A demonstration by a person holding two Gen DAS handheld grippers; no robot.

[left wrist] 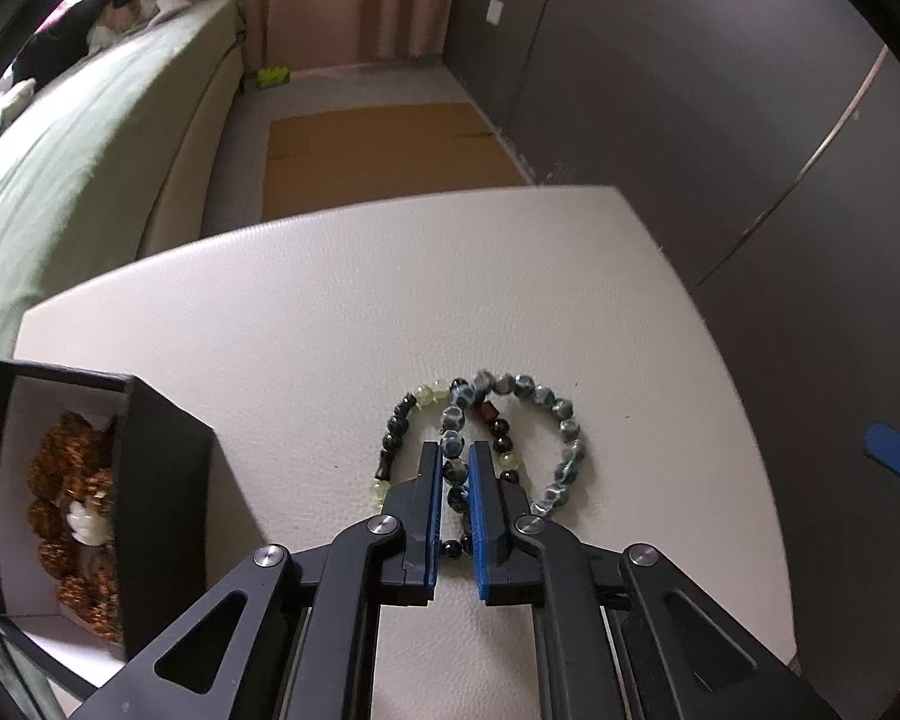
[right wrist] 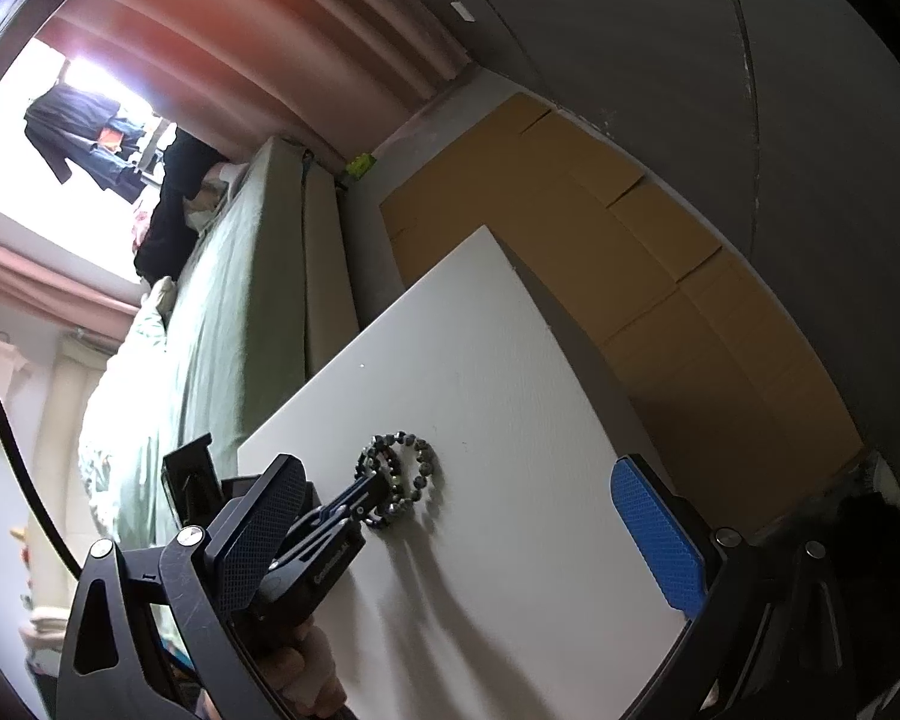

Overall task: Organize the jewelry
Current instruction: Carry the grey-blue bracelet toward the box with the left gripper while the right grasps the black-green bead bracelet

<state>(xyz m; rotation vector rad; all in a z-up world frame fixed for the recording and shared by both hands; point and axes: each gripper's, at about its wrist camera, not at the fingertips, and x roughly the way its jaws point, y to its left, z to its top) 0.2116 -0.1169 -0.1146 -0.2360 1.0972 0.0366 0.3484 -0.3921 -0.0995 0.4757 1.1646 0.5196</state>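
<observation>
2 beaded bracelets overlap on the white table (left wrist: 342, 312): the blue-grey bracelet (left wrist: 561, 420) is clamped by the left gripper (left wrist: 455, 451), beside the dark-and-yellow bracelet (left wrist: 397, 420). The black jewelry box (left wrist: 150, 480) sits left. The right gripper (right wrist: 462, 492) hangs wide apart.

bracelets (left wrist: 486, 450) overlapping, mid table (left wrist: 330, 312) | box (left wrist: 90, 498) left, w/ beads (left wrist: 78, 516) inside

Two bracelets (left wrist: 513, 444), one box (left wrist: 90, 498)

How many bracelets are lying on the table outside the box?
2, overlapping: blue-grey bead bracelet, one side between the left gripper fingers; dark-and-yellow bead bracelet partly under it. The black box holds brown beads, uncounted.
</observation>
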